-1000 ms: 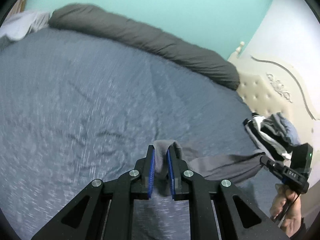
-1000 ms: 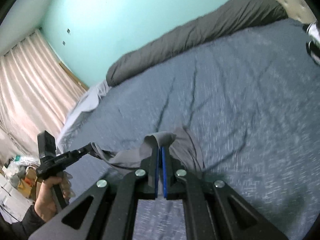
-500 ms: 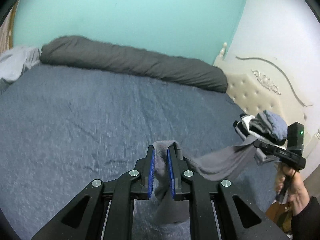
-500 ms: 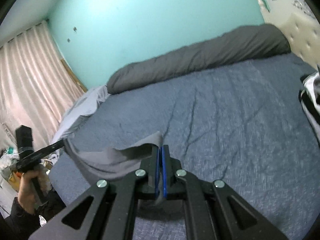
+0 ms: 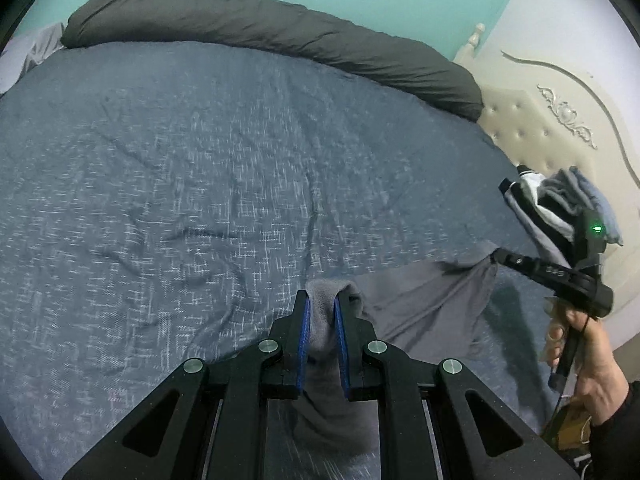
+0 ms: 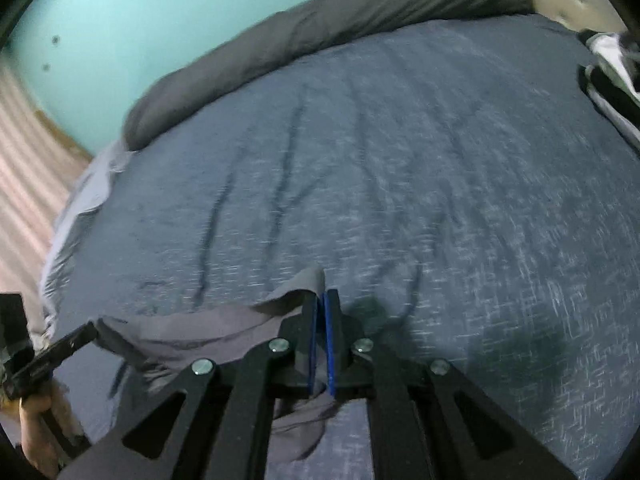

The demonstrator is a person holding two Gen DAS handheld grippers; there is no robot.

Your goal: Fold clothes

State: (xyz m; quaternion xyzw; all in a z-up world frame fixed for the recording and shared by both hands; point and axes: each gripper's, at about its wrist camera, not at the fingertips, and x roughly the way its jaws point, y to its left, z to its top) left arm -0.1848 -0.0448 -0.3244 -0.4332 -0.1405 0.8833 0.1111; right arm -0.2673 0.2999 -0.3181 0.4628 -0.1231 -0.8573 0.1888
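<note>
Your grey garment (image 5: 424,300) is stretched between the two grippers, sagging low over the near part of the blue bedspread (image 5: 200,184), its middle draped onto the cover; your left gripper (image 5: 320,312) is clamped on a thick bunch of the cloth, which fills the narrow gap between the blue pads and hangs below them; your right gripper (image 6: 320,312) has a thin edge of the same garment between its pads, and those jaws are just opening, the gap still very narrow. A dark grey bolster (image 5: 280,36) lies along the far edge of the bed; a pile of other clothes (image 5: 560,208) sits by the cream headboard (image 5: 532,128).
</note>
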